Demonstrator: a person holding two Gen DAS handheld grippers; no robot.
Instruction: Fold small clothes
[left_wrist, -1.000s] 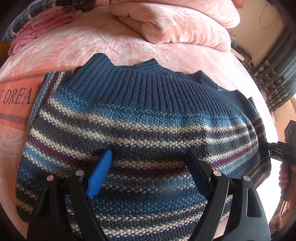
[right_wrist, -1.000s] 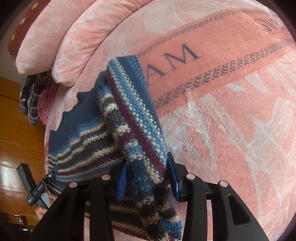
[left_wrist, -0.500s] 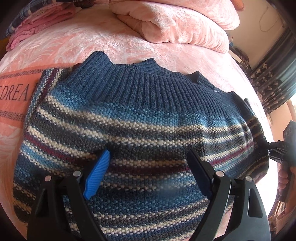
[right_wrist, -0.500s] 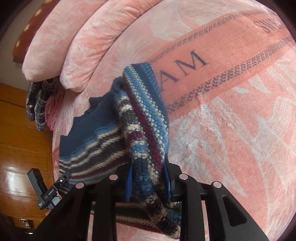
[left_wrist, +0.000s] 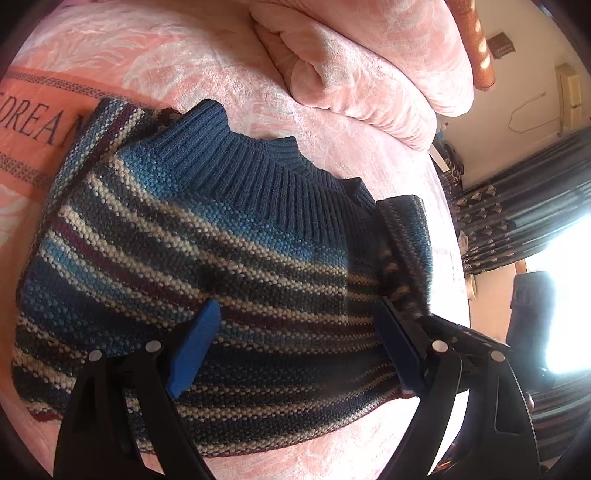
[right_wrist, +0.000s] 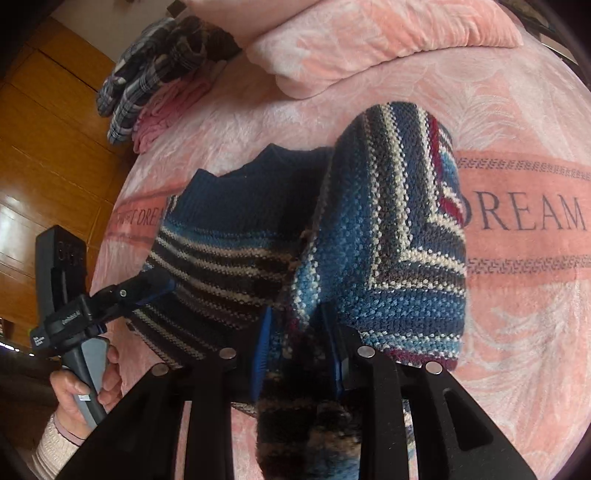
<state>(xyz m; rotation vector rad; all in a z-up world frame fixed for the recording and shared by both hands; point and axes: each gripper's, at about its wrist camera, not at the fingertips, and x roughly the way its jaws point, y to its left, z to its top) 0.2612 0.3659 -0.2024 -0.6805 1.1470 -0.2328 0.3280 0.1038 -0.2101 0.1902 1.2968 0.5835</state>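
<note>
A blue striped knit sweater lies flat on the pink bed blanket, its dark ribbed collar toward the pillows. My left gripper hovers open over the sweater's lower body, nothing between its fingers. In the right wrist view my right gripper is shut on a sleeve, which is lifted off the bed and drapes over the fingers beside the sweater body. That raised sleeve stands up at the sweater's right side. The left gripper, held by a hand, rests at the sweater's far edge.
Folded pink quilts are stacked at the head of the bed. A plaid garment and pink clothes lie by the wooden wardrobe. Dark curtains and a bright window are to the right. The blanket bears "DREAM" lettering.
The right gripper has swung the sleeve up and toward the sweater body; the sleeve now hangs folded over its fingers. The left gripper stays open and has shifted toward the sweater's right side.
</note>
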